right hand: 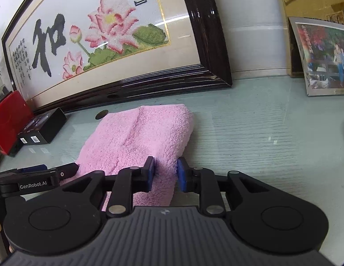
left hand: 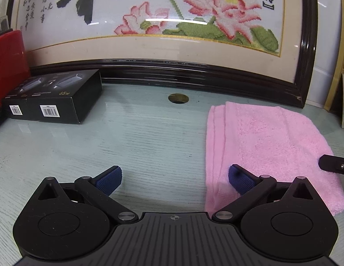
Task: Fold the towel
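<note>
A pink towel (left hand: 267, 146) lies folded in several layers on the pale green table (left hand: 138, 141). My left gripper (left hand: 175, 180) is open, low over the table at the towel's near left corner; its right pad (left hand: 240, 179) rests over the towel's edge, its left pad over bare table. In the right wrist view the towel (right hand: 136, 139) lies ahead. My right gripper (right hand: 165, 174) is narrowed onto the towel's near right edge, with pink cloth between the blue pads. The left gripper's finger (right hand: 61, 173) shows at the left, and the right gripper's tip at the left view's right edge (left hand: 333, 164).
A large framed lotus embroidery (left hand: 163, 22) leans along the back. A black box (left hand: 54, 102) and a red case (left hand: 7, 66) stand at the back left. A round hole (left hand: 178, 98) is in the table. A photo (right hand: 325, 57) leans at the back right.
</note>
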Motion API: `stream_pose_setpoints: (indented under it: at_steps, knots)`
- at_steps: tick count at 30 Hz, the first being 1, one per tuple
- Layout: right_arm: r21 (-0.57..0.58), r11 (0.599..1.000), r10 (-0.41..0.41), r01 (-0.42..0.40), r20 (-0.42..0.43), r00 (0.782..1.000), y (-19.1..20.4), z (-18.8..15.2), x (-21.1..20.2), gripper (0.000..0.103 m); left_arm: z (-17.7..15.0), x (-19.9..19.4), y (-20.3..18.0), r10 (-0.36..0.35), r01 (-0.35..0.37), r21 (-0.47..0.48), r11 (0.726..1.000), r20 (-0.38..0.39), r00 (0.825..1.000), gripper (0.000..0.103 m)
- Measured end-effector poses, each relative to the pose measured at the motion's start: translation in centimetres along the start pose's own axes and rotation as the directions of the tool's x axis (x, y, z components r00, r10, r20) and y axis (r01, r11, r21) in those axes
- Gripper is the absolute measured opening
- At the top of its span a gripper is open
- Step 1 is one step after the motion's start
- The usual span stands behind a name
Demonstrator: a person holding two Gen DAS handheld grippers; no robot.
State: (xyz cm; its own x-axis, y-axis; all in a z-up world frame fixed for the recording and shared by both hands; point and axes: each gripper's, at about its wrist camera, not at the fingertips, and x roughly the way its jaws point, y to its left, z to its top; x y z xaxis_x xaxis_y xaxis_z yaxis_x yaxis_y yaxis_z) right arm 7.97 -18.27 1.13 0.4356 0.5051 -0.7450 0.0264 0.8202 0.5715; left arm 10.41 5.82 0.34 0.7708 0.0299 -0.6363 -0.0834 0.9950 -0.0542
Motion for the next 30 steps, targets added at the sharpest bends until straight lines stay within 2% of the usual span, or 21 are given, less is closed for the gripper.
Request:
stream_pose_setpoints:
  at_steps: [2,5,6,8,10,12,14,18,22,24,30]
  knots:
    - [0.005,1.000,-0.023,0.023,0.031,0.999,0.1,-0.2,-0.8,0.053,0.0,-0.5,0.4,0.008,-0.008,-0.010,1.000,0.013,1.000,0.103]
    - [-0.021,0.999,-0.035,0.037,0.073,0.997,0.7,-0.6,-2.1,0.061,-0.2,-1.8,1.5,0.008,-0.006,-0.060,0.998,0.026,1.000,0.103]
    - [-0.035,0.998,-0.040,0.043,0.084,0.996,1.0,-0.9,-2.6,0.062,-0.4,-2.2,1.8,-0.012,0.013,-0.072,0.997,0.023,1.000,0.103]
    - [-0.068,0.996,-0.058,0.064,0.090,0.994,1.7,-1.7,-3.6,0.073,-1.0,-3.2,2.4,-0.050,0.052,-0.091,0.995,0.021,0.999,0.103]
    - [-0.102,0.991,-0.081,0.091,0.092,0.992,2.2,-2.6,-4.4,0.078,-1.6,-4.0,2.3,-0.050,0.051,-0.083,0.995,0.021,0.999,0.103]
    - [-0.153,0.980,-0.113,0.127,0.095,0.989,2.8,-3.8,-5.5,0.085,-2.7,-5.1,1.4,-0.036,0.036,-0.026,0.999,0.023,0.999,0.103]
    - [-0.198,0.969,-0.132,0.149,0.096,0.987,3.4,-5.1,-6.6,0.096,-3.7,-5.9,0.5,-0.038,0.037,0.023,0.999,0.024,0.999,0.103]
    - [-0.283,0.935,-0.206,0.212,0.053,0.977,4.5,-7.1,-7.4,0.097,-5.4,-6.7,-1.6,-0.063,0.062,0.088,0.994,0.011,0.998,0.103]
    - [-0.330,0.908,-0.266,0.257,0.018,0.964,5.5,-8.5,-7.3,0.100,-6.3,-7.3,-2.7,-0.029,0.028,0.092,0.995,0.007,1.000,0.103]
    - [-0.316,0.911,-0.274,0.265,0.017,0.962,5.6,-9.1,-7.5,0.102,-6.7,-7.6,-3.2,-0.011,0.011,0.094,0.996,0.005,1.000,0.103]
    - [-0.180,0.952,-0.254,0.249,-0.008,0.967,4.2,-9.9,-8.5,0.103,-7.6,-8.2,-3.5,0.016,-0.017,0.065,0.998,0.007,1.000,0.103]
